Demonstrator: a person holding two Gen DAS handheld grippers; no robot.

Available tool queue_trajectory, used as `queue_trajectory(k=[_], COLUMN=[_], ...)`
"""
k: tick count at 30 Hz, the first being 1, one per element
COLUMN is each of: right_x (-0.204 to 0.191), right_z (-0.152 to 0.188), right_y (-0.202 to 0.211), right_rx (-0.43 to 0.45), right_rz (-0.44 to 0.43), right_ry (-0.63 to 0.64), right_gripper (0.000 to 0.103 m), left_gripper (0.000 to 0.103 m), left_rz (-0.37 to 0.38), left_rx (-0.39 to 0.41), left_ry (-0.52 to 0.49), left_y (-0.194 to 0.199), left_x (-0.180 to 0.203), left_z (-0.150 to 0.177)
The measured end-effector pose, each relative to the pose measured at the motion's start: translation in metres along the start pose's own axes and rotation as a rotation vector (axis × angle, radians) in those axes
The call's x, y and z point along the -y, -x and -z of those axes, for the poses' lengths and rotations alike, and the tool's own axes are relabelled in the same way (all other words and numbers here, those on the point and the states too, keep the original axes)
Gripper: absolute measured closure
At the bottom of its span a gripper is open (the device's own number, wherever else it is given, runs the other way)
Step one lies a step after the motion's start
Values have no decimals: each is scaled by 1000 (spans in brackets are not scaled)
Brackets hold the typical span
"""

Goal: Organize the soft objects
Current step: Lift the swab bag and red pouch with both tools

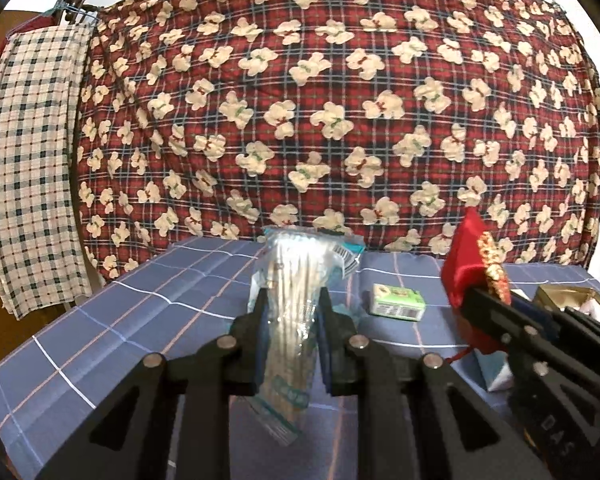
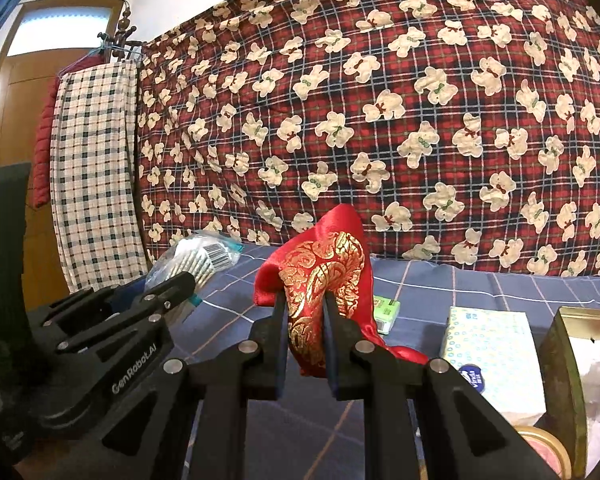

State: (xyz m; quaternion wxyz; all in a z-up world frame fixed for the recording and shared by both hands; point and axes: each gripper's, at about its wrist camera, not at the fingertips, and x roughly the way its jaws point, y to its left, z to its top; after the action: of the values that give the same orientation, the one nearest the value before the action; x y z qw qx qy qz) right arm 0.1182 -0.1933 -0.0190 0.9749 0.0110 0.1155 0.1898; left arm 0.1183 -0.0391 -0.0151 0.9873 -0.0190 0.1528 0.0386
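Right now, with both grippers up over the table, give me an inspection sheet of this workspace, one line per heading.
Surface: table under a blue checked cloth.
Job's things: clear packet of cotton swabs and red pouch with gold embroidery, both lifted off the cloth.
Clutter: small green box lying flat; tissue pack; open gold box at the right edge.
Grippers: left gripper shut on the swab packet; right gripper shut on the pouch.
Cables: nothing seen.
Surroundings: red plaid blanket with bears hung behind the table; checked cloth on a hanger at left; wooden door beyond.
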Motion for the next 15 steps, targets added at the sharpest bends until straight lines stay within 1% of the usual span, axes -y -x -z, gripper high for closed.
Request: queue_trajectory(k=[7, 11, 15], right_x=[5, 4, 8], right_z=[1, 2, 2], right_y=[7, 13, 18], right_rx=[6, 19, 31], right_rz=[28, 37, 50], right_ry=[-5, 8, -5], right_gripper=[86, 86, 86], left_gripper=[84, 84, 84], left_rz=[24, 29, 31], left_rx=[4, 0, -8], left_ry=[-7, -15, -22], left_y=[7, 8, 8], left_x=[13, 19, 24], left_z=[2, 3, 4])
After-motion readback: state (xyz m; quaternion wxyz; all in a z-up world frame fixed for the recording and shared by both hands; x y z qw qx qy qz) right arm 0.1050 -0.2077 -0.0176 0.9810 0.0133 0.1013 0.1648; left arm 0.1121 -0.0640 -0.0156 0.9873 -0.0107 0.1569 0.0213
